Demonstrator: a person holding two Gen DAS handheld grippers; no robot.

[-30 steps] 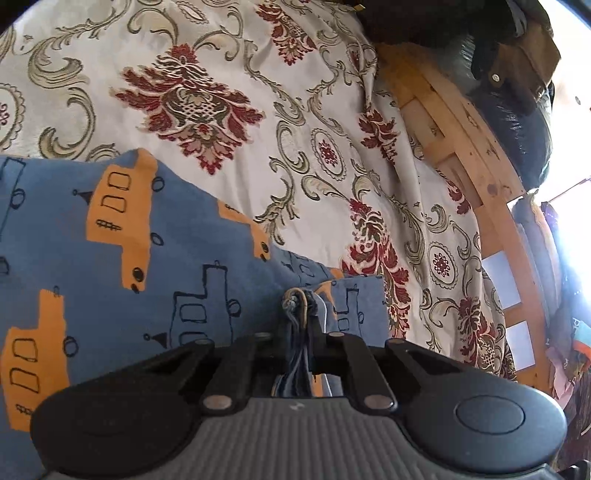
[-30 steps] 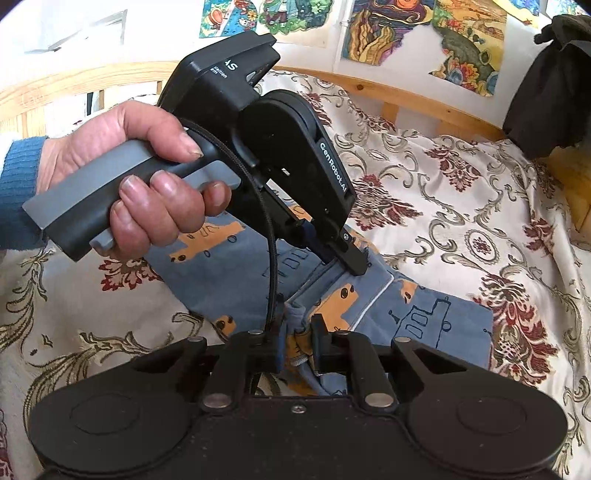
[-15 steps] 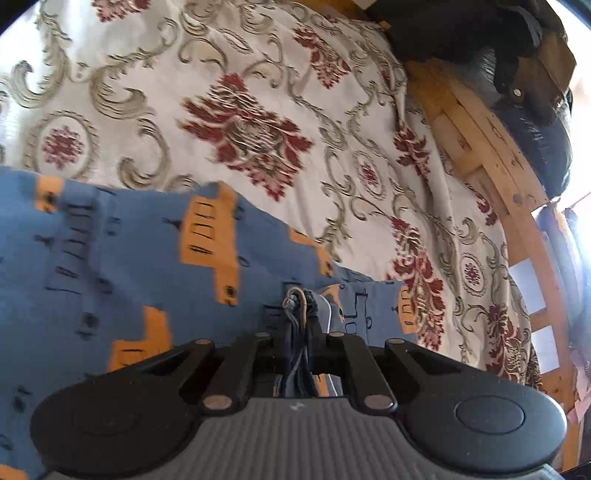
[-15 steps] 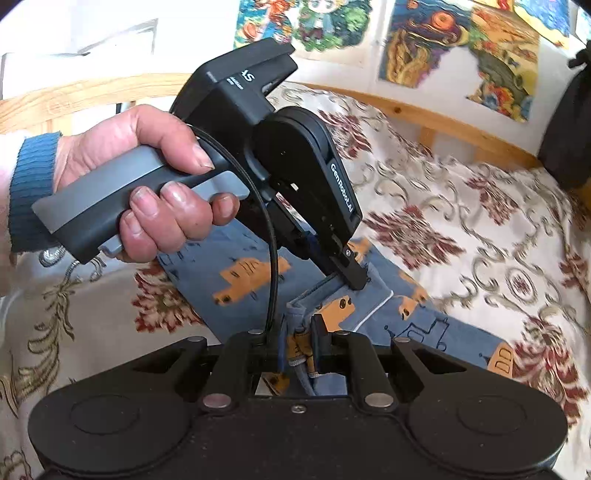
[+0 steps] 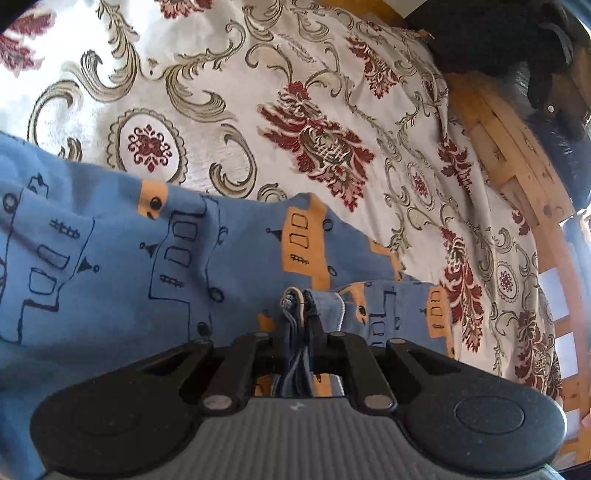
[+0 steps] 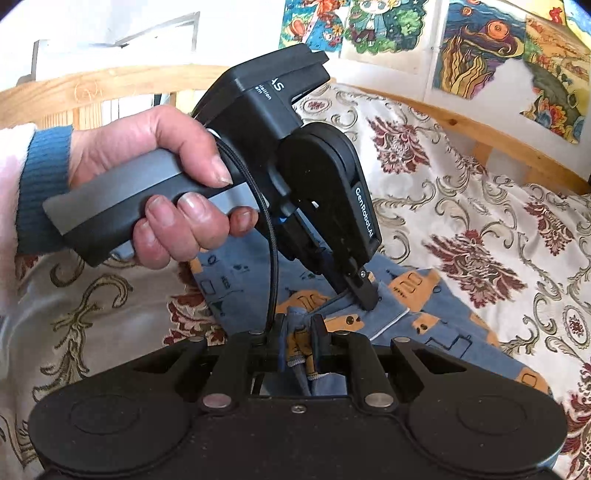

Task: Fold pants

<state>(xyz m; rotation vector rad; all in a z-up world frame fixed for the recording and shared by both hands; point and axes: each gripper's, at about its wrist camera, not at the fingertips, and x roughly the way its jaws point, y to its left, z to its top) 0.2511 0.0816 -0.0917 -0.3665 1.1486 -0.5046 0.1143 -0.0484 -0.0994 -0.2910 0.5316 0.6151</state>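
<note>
While pants [image 5: 110,266] drape bedspread [image 5: 295,74] | both hand-held grippers [image 5: 301,306] [image 6: 301,325] pinch hem

Each wrist camera looks forward along its own fingers, close above the pants [image 5: 110,280]; the right view also takes in the left gripper [image 6: 364,295] (at twelve o'clock).

Home bedroom, wooden bed frame [image 6: 461,122], patterned bedspread [image 5: 295,92], wall drawings [image 6: 388,29]
</note>
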